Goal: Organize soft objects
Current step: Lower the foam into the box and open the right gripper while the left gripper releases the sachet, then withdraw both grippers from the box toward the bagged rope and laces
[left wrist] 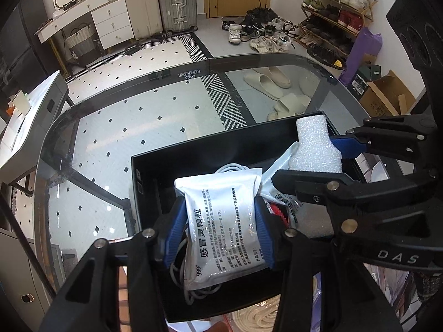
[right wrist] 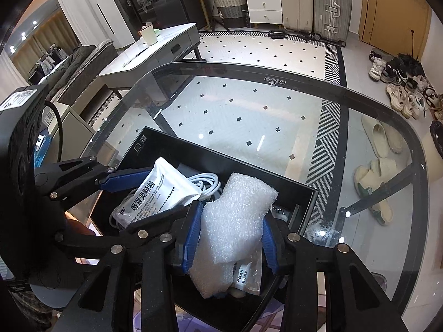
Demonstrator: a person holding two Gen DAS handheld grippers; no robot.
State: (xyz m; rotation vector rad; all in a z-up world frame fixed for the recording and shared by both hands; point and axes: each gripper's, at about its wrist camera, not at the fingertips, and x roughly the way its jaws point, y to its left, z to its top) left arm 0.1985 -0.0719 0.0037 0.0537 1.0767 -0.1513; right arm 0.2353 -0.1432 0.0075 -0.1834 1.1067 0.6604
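Note:
My left gripper (left wrist: 220, 218) is shut on a silver medicine pouch (left wrist: 224, 221) with black Chinese print, held over a black box (left wrist: 146, 171) on the glass table. My right gripper (right wrist: 232, 235) is shut on a white foam piece (right wrist: 235, 221), held over the same box (right wrist: 155, 149). In the left wrist view the right gripper (left wrist: 332, 157) holds the foam (left wrist: 313, 144) at the box's right. In the right wrist view the left gripper (right wrist: 144, 193) holds the pouch (right wrist: 160, 188) at the left. A white cable (right wrist: 206, 181) and another pouch (right wrist: 247, 276) lie in the box.
The glass table (left wrist: 138, 121) has a dark curved rim (right wrist: 304, 80). Slippers (left wrist: 268, 81) lie on the floor below it. A grey side table (right wrist: 155, 52) stands to the left. Suitcases (left wrist: 160, 2) and a shoe rack (left wrist: 337, 2) stand far back.

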